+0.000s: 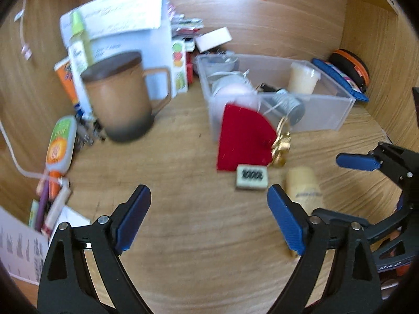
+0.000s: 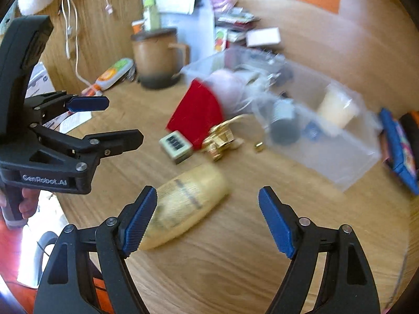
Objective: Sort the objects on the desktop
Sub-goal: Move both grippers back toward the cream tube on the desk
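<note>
1. Desktop objects are lying loose on the wooden surface in the left wrist view: a red cloth, an eraser and a cream bottle at centre right, seemingly waiting for the clear bin behind them. The left hand-held gripper is hovering wide open, holding nothing.
2. In the right wrist view, the right hand-held gripper is also gaping empty, its left pad overlapping the bottle; contact is unclear.

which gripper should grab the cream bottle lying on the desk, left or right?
Right, probably. The right gripper is open, with the cream bottle lying just ahead, touching its left finger. The left gripper is open too, but the bottle sits outside its right finger, off-centre.
</note>
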### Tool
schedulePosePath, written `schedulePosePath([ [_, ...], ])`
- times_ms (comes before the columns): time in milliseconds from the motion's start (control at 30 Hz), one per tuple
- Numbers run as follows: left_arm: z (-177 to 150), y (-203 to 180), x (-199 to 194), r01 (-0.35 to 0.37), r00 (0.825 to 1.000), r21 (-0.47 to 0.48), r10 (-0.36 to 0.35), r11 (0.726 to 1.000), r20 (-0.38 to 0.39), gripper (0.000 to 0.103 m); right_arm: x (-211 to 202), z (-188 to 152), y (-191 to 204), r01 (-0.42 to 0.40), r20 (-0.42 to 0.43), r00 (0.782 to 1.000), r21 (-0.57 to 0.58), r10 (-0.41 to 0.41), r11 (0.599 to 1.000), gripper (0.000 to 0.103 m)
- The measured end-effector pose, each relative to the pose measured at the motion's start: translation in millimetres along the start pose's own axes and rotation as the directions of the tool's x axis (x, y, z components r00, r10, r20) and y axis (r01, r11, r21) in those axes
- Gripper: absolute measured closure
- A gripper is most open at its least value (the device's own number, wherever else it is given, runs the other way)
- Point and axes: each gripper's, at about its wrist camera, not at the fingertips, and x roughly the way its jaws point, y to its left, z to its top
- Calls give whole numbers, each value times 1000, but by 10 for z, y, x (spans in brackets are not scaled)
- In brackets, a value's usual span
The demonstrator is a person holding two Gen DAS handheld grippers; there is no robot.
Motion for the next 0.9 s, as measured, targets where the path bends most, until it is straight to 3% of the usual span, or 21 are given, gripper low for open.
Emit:
schedulePosePath([
  [400, -139, 99, 77, 25, 999, -36, -26, 999, -23, 12, 230, -73, 52, -52, -45, 997, 57, 54, 997, 26],
  [533, -114, 49, 163, 46, 998, -27, -47, 999, -37, 12, 216, -91, -11, -36, -48, 998, 65, 39, 997, 28],
  [600, -99, -12, 219, 56, 997, -12, -57, 998, -46, 12, 207, -100, -54, -13, -52, 999, 52, 16, 999, 37],
  [667, -84, -83, 272, 66, 996, 1, -66, 998, -54, 12, 222, -107, -110, 0, -65, 998, 36, 2, 999, 55],
  [900, 26, -230, 467, 85, 993, 7, -84, 996, -80, 12, 189, -123, -332, 44, -64, 997, 35, -41, 998, 57],
])
